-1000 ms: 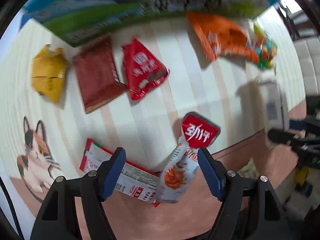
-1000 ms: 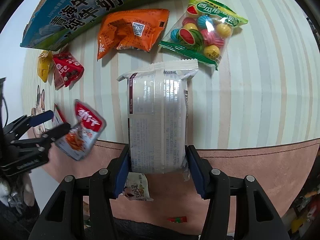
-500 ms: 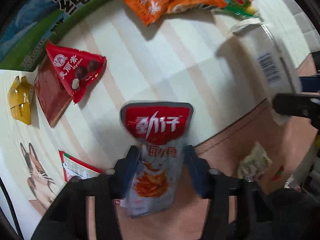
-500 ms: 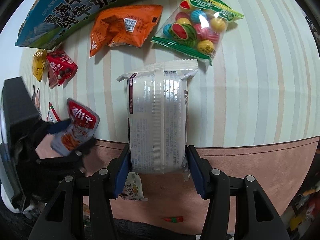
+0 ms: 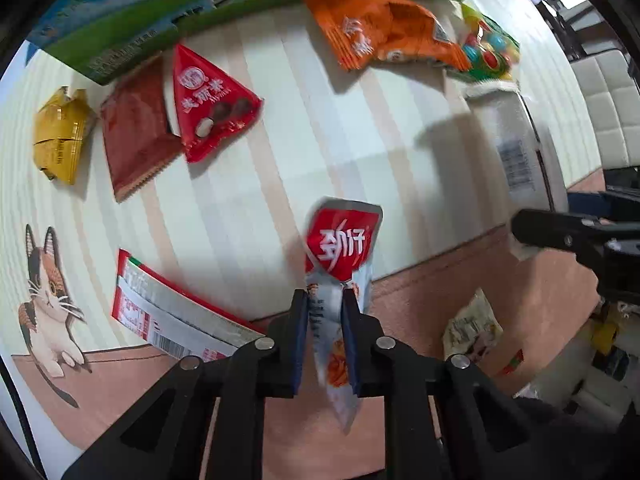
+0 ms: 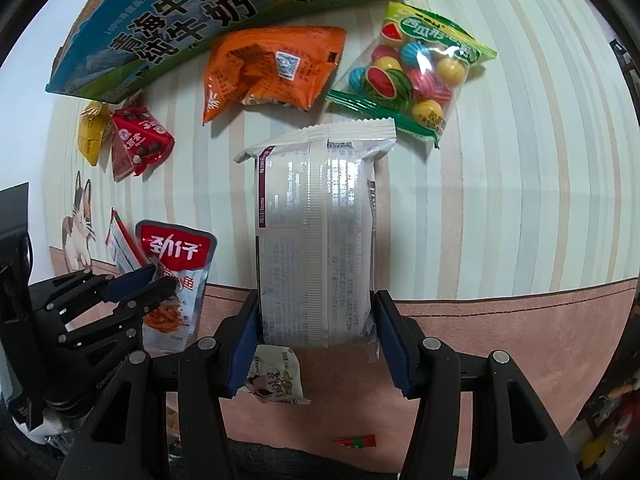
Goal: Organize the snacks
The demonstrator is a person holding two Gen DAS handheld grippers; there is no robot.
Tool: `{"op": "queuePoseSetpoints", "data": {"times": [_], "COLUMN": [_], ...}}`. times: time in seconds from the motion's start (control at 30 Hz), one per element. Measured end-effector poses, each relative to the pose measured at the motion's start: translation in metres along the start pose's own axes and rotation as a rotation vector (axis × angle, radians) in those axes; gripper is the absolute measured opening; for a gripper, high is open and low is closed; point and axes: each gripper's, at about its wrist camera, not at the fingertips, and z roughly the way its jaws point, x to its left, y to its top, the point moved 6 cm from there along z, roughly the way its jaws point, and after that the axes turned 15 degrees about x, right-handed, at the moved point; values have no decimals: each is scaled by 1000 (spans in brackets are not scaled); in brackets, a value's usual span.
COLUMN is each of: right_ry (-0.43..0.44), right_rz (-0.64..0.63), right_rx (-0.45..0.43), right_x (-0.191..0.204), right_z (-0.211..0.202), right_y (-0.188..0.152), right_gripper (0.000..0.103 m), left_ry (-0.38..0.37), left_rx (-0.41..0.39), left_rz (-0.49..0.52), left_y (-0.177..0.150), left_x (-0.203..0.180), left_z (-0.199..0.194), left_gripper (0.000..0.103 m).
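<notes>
My left gripper (image 5: pixel 325 300) is shut on a red-and-white fish snack pouch (image 5: pixel 342 248), held upright above the table's front edge; the pouch (image 6: pixel 176 280) and that gripper (image 6: pixel 160 280) also show at the left of the right wrist view. My right gripper (image 6: pixel 316 320) is shut on a large white snack pack (image 6: pixel 316 236), held over the striped mat. Its black finger (image 5: pixel 560 232) and the pack (image 5: pixel 516 140) show at the right of the left wrist view.
On the mat lie an orange bag (image 6: pixel 272 68), a candy-ball bag (image 6: pixel 412 76), a red triangular packet (image 5: pixel 208 100), a dark red packet (image 5: pixel 132 136), a yellow packet (image 5: pixel 60 136) and a red-white flat pack (image 5: pixel 160 312). A milk carton box (image 6: pixel 192 16) stands behind. A small packet (image 6: pixel 276 376) lies below on the pink floor.
My left gripper closed on the fish snack pouch and lifted it; the view swung back to the left. My right gripper keeps holding the white pack, nearly still.
</notes>
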Motion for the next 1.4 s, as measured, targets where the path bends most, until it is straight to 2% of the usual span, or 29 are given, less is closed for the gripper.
{"op": "queuePoseSetpoints", "data": {"times": [0.07, 0.17, 0.27, 0.33, 0.4, 0.47, 0.53, 0.57, 0.63, 0.83, 0.9, 1.03, 1.17, 1.2, 1.3, 1.4], "right_ry": [-3, -10, -6, -4, 0, -5, -4, -1, 0, 9, 14, 39, 57, 63, 84, 117], "right_rz": [-1, -2, -3, -2, 0, 4, 11, 16, 23, 33, 33, 33, 28, 26, 13, -8], "right_rx": [2, 7, 16, 24, 33, 37, 39, 41, 40, 24, 15, -1, -23, -28, -55, -99], "right_x": [1, 2, 2, 2, 2, 1, -1, -2, -5, -9, -10, -17, -19, -18, -16, -6], "right_z": [0, 2, 8, 13, 19, 24, 28, 30, 31, 28, 24, 12, -5, -12, -34, -68], "right_y": [2, 3, 3, 1, 0, -2, -5, -7, -9, -12, -12, -12, -9, -8, -9, -7], "right_gripper": [58, 58, 58, 58, 58, 58, 58, 58, 58, 58, 58, 58, 58, 58, 58, 58], "left_ry": [-20, -37, -30, -20, -17, 19, 138, 156, 110, 102, 85, 32, -29, -51, -89, -136], "left_rx": [-4, 62, 72, 86, 95, 107, 120, 100, 100, 80, 73, 65, 21, 3, -70, -159], "left_rz": [-18, -27, -33, -40, -43, -51, -44, -55, -75, -87, -92, -99, -142, -152, -169, -182], "left_y": [0, 5, 13, 15, 20, 22, 22, 21, 19, 8, -1, -14, -21, -31, -39, -31], "left_x": [6, 6, 2, 2, -5, -12, -19, -21, -22, -19, -16, -7, 14, 38, 57, 71], "left_z": [0, 23, 23, 26, 28, 32, 35, 33, 32, 25, 25, 11, -10, -17, -65, -122], "left_gripper": [15, 19, 35, 42, 57, 63, 67, 65, 45, 41, 36, 36, 36, 36, 36, 36]}}
